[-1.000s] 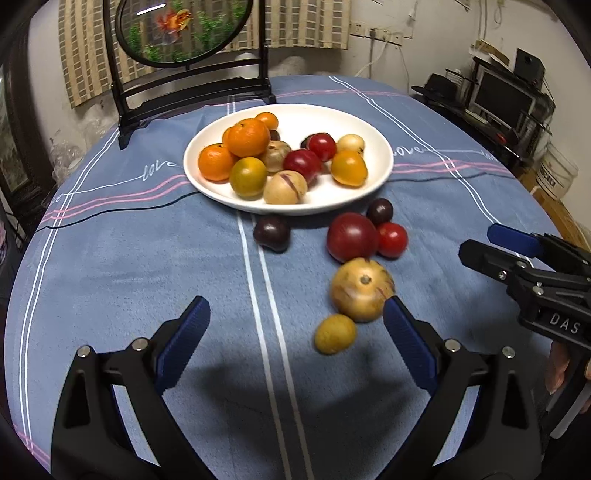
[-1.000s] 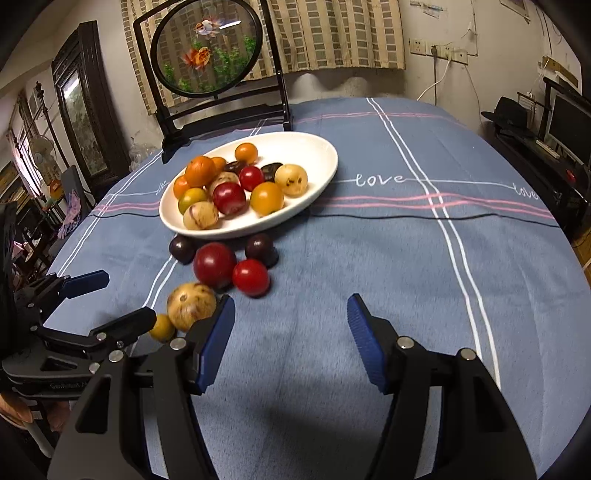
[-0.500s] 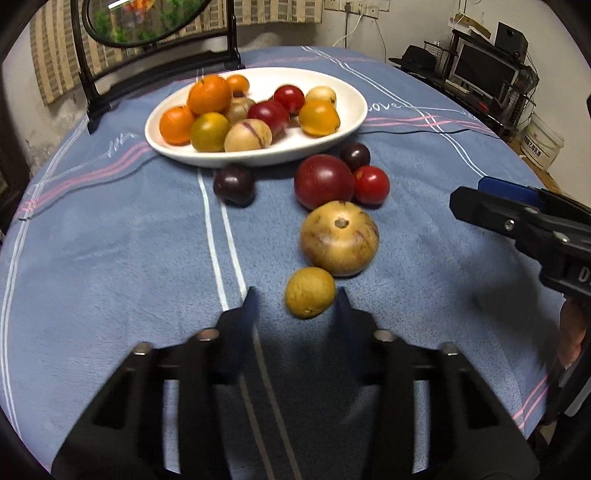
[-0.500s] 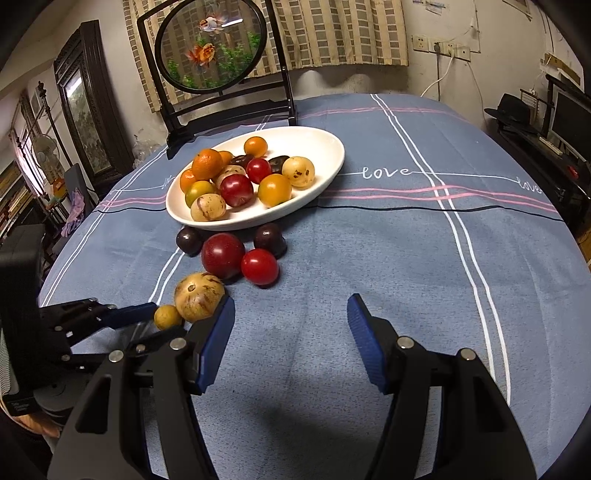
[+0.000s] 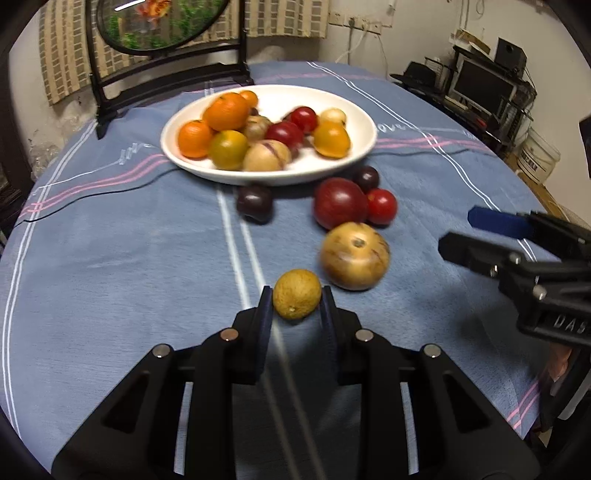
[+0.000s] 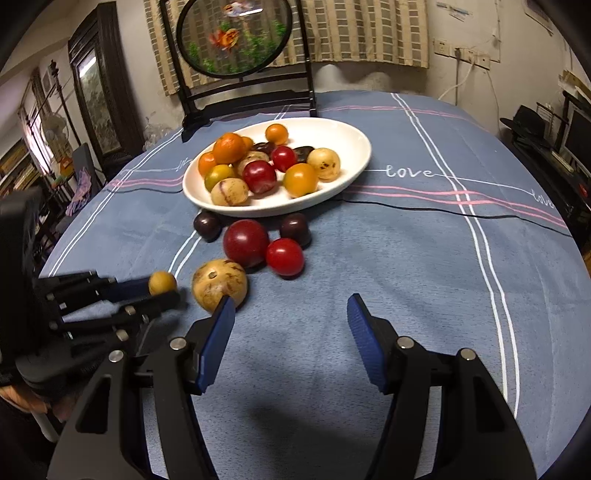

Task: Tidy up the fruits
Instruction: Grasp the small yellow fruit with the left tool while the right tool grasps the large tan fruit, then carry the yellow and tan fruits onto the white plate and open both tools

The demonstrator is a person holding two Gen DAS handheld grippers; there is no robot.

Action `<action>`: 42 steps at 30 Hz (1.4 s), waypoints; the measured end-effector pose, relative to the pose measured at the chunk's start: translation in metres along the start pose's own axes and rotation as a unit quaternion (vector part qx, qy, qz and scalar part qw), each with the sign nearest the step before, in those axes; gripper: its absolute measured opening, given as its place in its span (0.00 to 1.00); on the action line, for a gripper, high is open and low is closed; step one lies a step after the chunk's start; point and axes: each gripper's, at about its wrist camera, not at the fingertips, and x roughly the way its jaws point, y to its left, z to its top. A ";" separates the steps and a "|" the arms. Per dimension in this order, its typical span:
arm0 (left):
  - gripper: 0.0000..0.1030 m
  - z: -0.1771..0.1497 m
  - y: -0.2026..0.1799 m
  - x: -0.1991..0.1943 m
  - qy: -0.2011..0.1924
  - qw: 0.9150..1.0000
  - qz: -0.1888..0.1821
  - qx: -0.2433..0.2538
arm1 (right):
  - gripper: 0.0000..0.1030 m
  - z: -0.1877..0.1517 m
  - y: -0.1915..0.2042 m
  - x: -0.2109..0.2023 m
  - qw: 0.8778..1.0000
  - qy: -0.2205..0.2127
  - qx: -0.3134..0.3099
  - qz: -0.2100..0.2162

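Observation:
My left gripper is shut on a small yellow fruit, its pads pressing both sides; the right wrist view shows that same yellow fruit at the left gripper's tips. Just right of it lies a large tan fruit. Beyond are a big dark red fruit, a red tomato and two dark plums. A white plate at the back holds several oranges, red and yellow fruits. My right gripper is open over bare cloth, nothing between its fingers.
The table wears a blue cloth with white and pink stripes. A black framed round screen stands behind the plate. Shelves with a monitor are at the far right, off the table.
My left gripper moved forward to the small yellow fruit and closed on it. The right gripper stayed open and nearly still.

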 end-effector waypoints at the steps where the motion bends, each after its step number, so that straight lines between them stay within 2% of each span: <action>1: 0.25 0.000 0.005 -0.002 -0.003 1.000 0.005 -0.005 | 0.62 0.000 0.003 0.001 1.000 0.002 -0.006 0.000; 10: 0.25 0.000 0.030 -0.008 -0.008 0.999 0.012 -0.039 | 0.62 0.000 0.045 0.026 0.997 0.040 -0.067 0.005; 17: 0.25 -0.004 0.038 -0.007 -0.009 0.999 0.008 -0.050 | 0.62 0.005 0.062 0.050 0.994 0.073 -0.076 -0.006; 21: 0.25 -0.005 0.043 -0.006 -0.007 0.998 0.007 -0.057 | 0.62 0.009 0.068 0.053 0.995 0.061 -0.077 -0.012; 24: 0.25 -0.006 0.046 -0.005 -0.006 0.998 0.006 -0.061 | 0.50 0.011 0.069 0.057 0.994 0.064 -0.080 -0.023; 26: 0.25 -0.006 0.046 -0.005 -0.007 0.998 0.006 -0.062 | 0.47 0.011 0.068 0.058 0.994 0.063 -0.080 -0.027; 35: 0.25 -0.006 0.045 -0.006 -0.007 0.998 0.007 -0.061 | 0.45 0.008 0.055 0.044 0.997 0.053 -0.060 -0.006; 42: 0.25 -0.003 0.040 -0.008 -0.009 0.998 0.011 -0.055 | 0.44 0.002 0.014 0.007 1.000 0.014 -0.014 0.006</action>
